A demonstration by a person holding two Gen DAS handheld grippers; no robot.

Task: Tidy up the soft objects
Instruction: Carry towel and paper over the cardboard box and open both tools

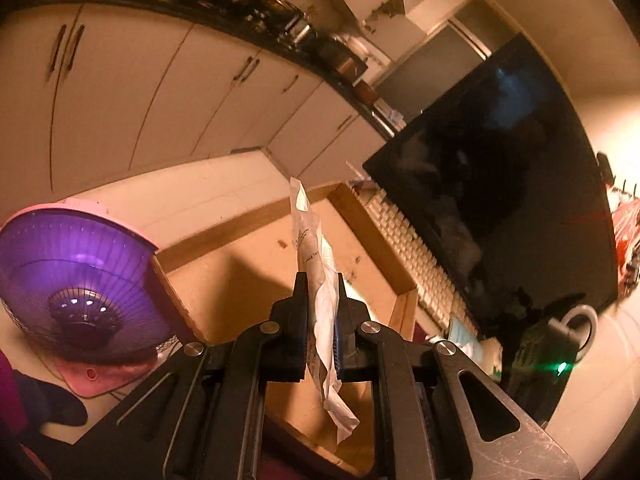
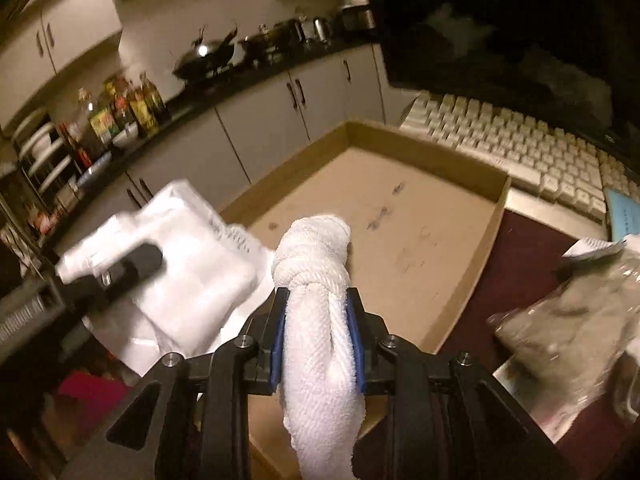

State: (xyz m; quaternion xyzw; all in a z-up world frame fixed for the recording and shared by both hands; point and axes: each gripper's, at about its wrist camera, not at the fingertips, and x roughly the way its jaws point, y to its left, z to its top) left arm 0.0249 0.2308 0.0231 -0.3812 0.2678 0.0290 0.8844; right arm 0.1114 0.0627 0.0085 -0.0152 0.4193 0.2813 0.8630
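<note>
My left gripper (image 1: pixel 319 280) is shut on a flat white plastic packet (image 1: pixel 316 264), held edge-on above a shallow cardboard tray (image 1: pixel 372 232). In the right wrist view the same packet (image 2: pixel 188 264) shows broad and white at the left, with the left gripper's finger (image 2: pixel 136 264) on it, blurred. My right gripper (image 2: pixel 318 294) is shut on a knotted white towel (image 2: pixel 316 280), held over the near part of the cardboard tray (image 2: pixel 480 248). The tray floor is bare apart from a few dark marks.
A white keyboard (image 2: pixel 532 152) and a dark monitor (image 1: pixel 500 184) stand behind the tray. A clear bag with grey contents (image 2: pixel 576 320) lies at the right on the maroon table. A purple heater dish (image 1: pixel 76 280) stands left. Kitchen cabinets and a cluttered counter (image 2: pixel 224 76) lie beyond.
</note>
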